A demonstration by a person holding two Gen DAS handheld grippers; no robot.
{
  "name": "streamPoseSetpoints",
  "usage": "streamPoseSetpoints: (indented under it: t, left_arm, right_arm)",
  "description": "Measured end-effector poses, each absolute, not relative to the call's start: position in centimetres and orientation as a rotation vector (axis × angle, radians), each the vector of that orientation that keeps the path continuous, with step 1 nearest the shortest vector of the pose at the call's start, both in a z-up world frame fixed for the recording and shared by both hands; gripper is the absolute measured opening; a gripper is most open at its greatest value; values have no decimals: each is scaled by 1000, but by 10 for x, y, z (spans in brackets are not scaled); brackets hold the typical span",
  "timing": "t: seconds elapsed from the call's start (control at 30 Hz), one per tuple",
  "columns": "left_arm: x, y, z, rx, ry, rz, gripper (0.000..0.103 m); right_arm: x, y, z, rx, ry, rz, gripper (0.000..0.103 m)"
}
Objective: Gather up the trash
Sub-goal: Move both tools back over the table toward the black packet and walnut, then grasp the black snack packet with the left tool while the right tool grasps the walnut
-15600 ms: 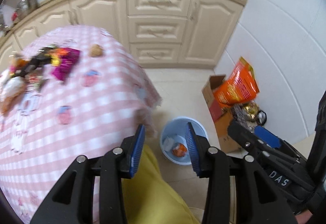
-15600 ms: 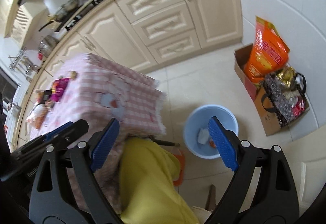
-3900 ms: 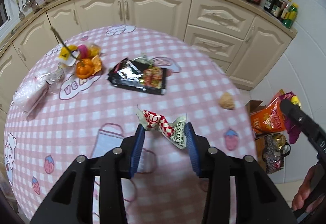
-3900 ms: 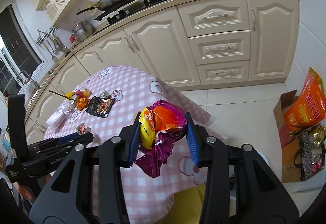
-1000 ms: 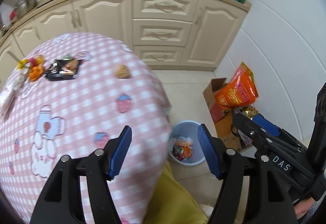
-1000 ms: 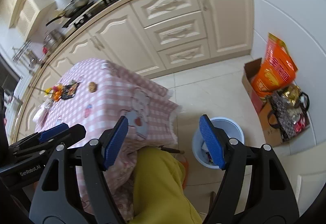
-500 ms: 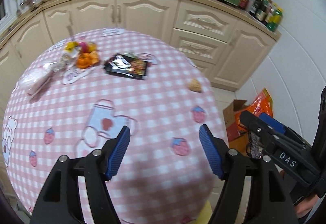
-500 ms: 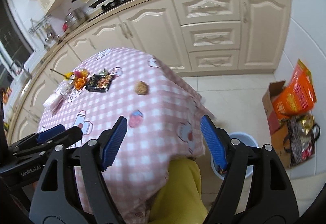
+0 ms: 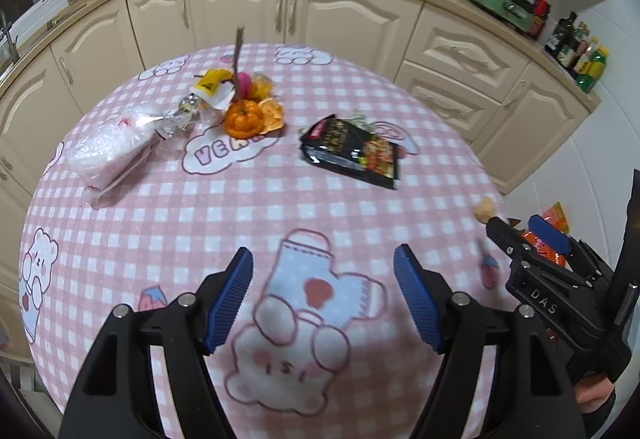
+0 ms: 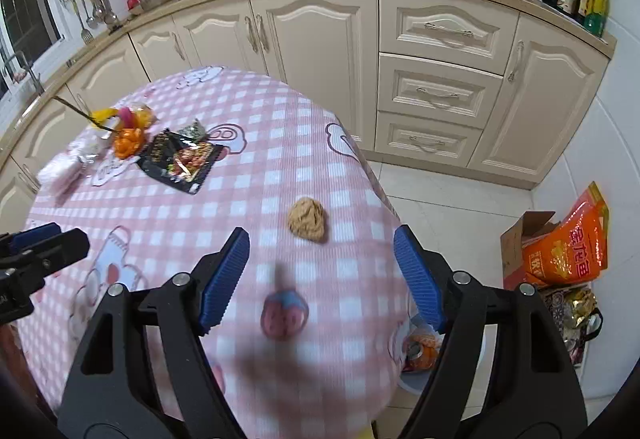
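Note:
On the pink checked tablecloth (image 9: 248, 207) lie a black snack wrapper (image 9: 350, 151), orange peel (image 9: 250, 119) with a skewer and yellow wrappers, and a clear plastic bag (image 9: 110, 145). A crumpled brown paper ball (image 10: 307, 218) lies near the table's right edge, just ahead of my right gripper (image 10: 322, 275), which is open and empty. My left gripper (image 9: 324, 297) is open and empty above the near part of the table. The black wrapper (image 10: 180, 161) and peel (image 10: 127, 141) also show in the right wrist view. The bin (image 10: 420, 363) with trash in it peeks out below the table edge.
Cream kitchen cabinets (image 10: 436, 91) and a counter with a stove, bottles and a pink cup run behind the table. An orange bag (image 10: 568, 247) in a cardboard box stands on the tiled floor at the right.
Both grippers, open and empty, have swung up from the bin on the floor back over the table. The trash left on the table has come closer in view.

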State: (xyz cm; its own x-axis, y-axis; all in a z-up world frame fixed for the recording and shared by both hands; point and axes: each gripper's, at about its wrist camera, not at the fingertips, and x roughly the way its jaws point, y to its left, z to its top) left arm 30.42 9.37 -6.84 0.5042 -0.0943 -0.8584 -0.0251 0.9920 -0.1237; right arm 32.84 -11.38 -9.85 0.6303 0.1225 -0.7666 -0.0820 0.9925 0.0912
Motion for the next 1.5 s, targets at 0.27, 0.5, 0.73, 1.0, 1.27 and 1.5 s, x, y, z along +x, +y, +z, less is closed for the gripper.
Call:
streamPoseSetpoints:
  t: [0.27,0.5,0.73,1.0,1.27,1.5]
  left_arm:
    - [330,101,-93,-161,1137,-40,72]
    - [341,97,-94,-159,1168,-42,72]
    - [377,86,-85,-139,1177,-47,74]
    - [428,75,-94,-69,1193,11,75]
    - [439,82,-104,-134,1137,-11,44]
    - [425,99,-101,-190,1152,-17,15]
  right_arm:
    - [348,-96,-120,-83,859,124,34]
    - [349,-98,-112,-77,849,212,22]
    - [365,-102,-98,29,839,284,22]
    - [388,-115,-89,94,827,298,23]
    - [399,-124,-98,118,847,296,23]
    - [399,-134,-106,158,882,274,23]
